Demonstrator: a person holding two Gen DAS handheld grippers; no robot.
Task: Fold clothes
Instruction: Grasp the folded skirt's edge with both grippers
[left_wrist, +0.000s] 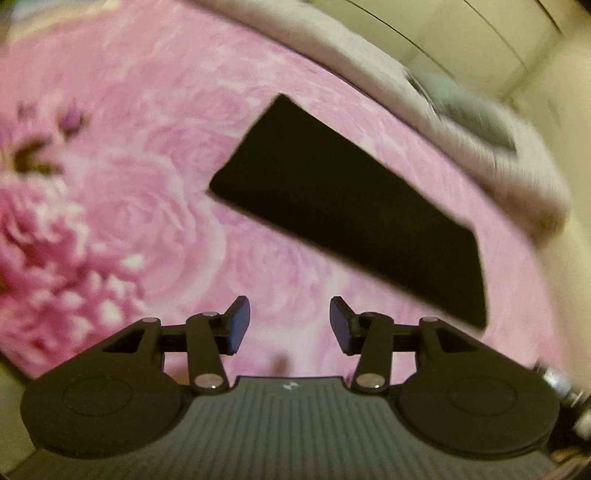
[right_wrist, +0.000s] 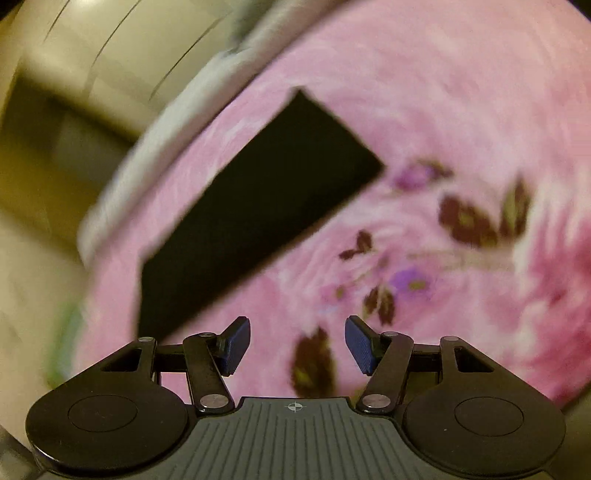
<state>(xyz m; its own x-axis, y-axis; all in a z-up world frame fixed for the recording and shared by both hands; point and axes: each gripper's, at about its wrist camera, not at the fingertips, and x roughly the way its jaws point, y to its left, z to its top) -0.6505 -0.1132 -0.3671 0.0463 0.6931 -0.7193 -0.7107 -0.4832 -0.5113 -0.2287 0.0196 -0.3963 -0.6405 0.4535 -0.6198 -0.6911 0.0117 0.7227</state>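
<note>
A black garment (left_wrist: 351, 210) lies flat as a long folded rectangle on a pink floral bedspread (left_wrist: 147, 184). It also shows in the right wrist view (right_wrist: 251, 218). My left gripper (left_wrist: 290, 325) is open and empty, held above the bedspread just short of the garment's near edge. My right gripper (right_wrist: 297, 345) is open and empty, above the bedspread to the right of the garment's near end. Both views are blurred.
A grey-white bed edge (left_wrist: 461, 122) runs behind the garment, with something grey (left_wrist: 472, 110) lying on it. It also shows in the right wrist view (right_wrist: 147, 158). Cream cabinet fronts (right_wrist: 122, 48) stand beyond the bed.
</note>
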